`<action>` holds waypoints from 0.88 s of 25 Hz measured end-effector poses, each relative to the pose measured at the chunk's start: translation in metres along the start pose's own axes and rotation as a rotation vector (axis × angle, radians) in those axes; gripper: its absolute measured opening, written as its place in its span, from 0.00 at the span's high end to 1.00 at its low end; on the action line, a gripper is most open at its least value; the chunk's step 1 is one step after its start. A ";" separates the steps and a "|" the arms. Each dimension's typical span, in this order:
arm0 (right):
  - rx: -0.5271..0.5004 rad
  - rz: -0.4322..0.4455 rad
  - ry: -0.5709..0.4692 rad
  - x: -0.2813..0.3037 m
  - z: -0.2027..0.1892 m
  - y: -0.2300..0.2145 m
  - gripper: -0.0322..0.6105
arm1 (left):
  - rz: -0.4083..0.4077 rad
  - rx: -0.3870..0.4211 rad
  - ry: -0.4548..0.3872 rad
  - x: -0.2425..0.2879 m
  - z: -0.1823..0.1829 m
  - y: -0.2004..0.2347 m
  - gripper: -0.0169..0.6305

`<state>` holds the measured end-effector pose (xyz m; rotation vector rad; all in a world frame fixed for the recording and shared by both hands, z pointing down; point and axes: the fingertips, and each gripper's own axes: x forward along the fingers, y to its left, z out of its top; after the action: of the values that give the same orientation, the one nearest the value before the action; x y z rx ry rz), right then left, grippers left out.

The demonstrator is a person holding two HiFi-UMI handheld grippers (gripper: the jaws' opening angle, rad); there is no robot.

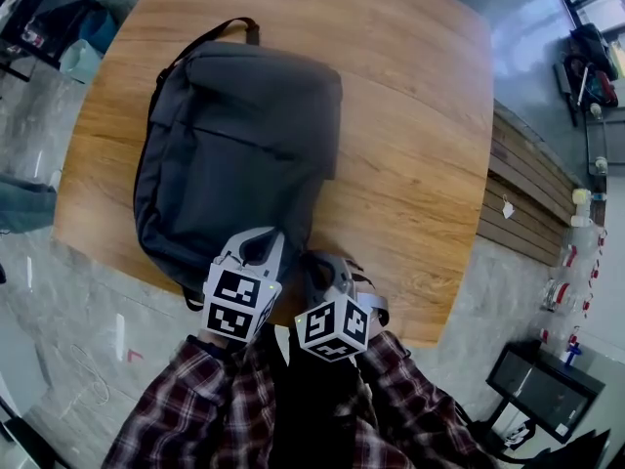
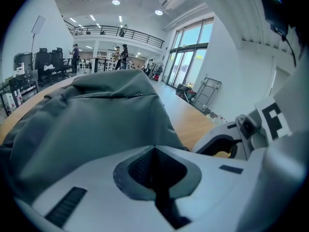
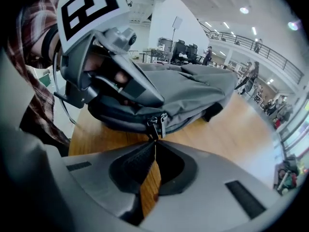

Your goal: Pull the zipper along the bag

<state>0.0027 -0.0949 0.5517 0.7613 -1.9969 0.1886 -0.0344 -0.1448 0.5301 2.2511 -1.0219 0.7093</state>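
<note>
Right tongs (image 3: 154, 143) pinch zipper pull (image 3: 153, 126) at bag (image 3: 193, 91) corner — tabletop (image 3: 231, 124) open rightward

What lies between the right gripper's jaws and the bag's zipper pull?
Nothing. In the right gripper view the zipper pull of the bag hangs down to the tips of the right gripper, whose jaws seem closed on its end.

**Nothing here I can read**

I find no word, brand or number that I can read anywhere. The white cube on my left gripper (image 1: 256, 250) and the one on my right gripper (image 1: 324, 267) carry only black-and-white square marker patterns, not letters or digits. The dark grey fabric backpack (image 1: 234, 154) lying on the light brown wooden desk (image 1: 410, 164) shows no label or logo I can make out.
</note>
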 end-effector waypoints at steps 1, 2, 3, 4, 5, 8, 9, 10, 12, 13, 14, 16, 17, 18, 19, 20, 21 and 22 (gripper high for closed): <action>0.009 0.003 0.000 0.001 0.001 -0.002 0.93 | -0.001 0.001 0.001 0.000 0.000 0.000 0.96; 0.019 0.012 0.000 0.001 0.000 -0.002 0.93 | -0.003 -0.002 0.002 0.001 0.000 0.000 0.96; 0.029 0.028 0.000 0.000 0.000 0.000 0.93 | -0.004 -0.005 0.002 0.001 0.001 -0.001 0.96; 0.043 0.049 -0.001 -0.001 -0.002 0.003 0.93 | -0.003 -0.007 0.004 0.000 0.002 0.000 0.96; 0.065 0.073 -0.006 -0.002 -0.003 0.007 0.93 | 0.000 -0.008 0.006 -0.001 0.002 0.000 0.96; 0.155 0.121 -0.028 -0.008 -0.008 0.016 0.93 | 0.008 -0.008 0.004 -0.003 0.002 -0.003 0.96; 0.184 0.121 -0.033 -0.010 -0.011 0.015 0.93 | 0.007 -0.009 -0.006 -0.004 0.005 -0.005 0.96; 0.213 0.114 -0.036 -0.012 -0.014 0.012 0.93 | 0.009 -0.009 -0.023 -0.006 0.011 -0.006 0.96; 0.271 0.092 -0.045 -0.022 -0.018 0.001 0.93 | 0.018 0.000 -0.065 -0.015 0.029 -0.005 0.96; 0.297 0.074 -0.056 -0.030 -0.018 -0.006 0.93 | 0.021 0.001 -0.088 -0.022 0.039 -0.004 0.96; 0.320 0.047 -0.074 -0.040 -0.016 -0.015 0.93 | 0.023 -0.001 -0.113 -0.030 0.051 -0.005 0.96; 0.366 -0.014 -0.126 -0.062 -0.006 -0.035 0.93 | 0.024 -0.010 -0.175 -0.047 0.079 -0.008 0.96; 0.389 -0.041 -0.159 -0.074 0.003 -0.047 0.93 | 0.026 -0.010 -0.213 -0.056 0.094 -0.011 0.96; 0.407 -0.067 -0.199 -0.086 0.014 -0.058 0.93 | 0.027 -0.006 -0.253 -0.065 0.110 -0.015 0.96; 0.418 -0.092 -0.243 -0.098 0.028 -0.069 0.93 | 0.028 0.003 -0.294 -0.074 0.126 -0.020 0.96; 0.424 -0.117 -0.291 -0.111 0.042 -0.079 0.93 | 0.028 0.015 -0.334 -0.083 0.140 -0.026 0.96; 0.425 -0.145 -0.338 -0.125 0.057 -0.089 0.93 | 0.026 0.027 -0.371 -0.093 0.154 -0.034 0.96; 0.425 -0.173 -0.384 -0.139 0.070 -0.097 0.93 | 0.023 0.040 -0.404 -0.103 0.166 -0.041 0.96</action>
<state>0.0566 -0.1413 0.3819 1.3171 -2.2654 0.3971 -0.0219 -0.1831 0.3351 2.4793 -1.2283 0.2864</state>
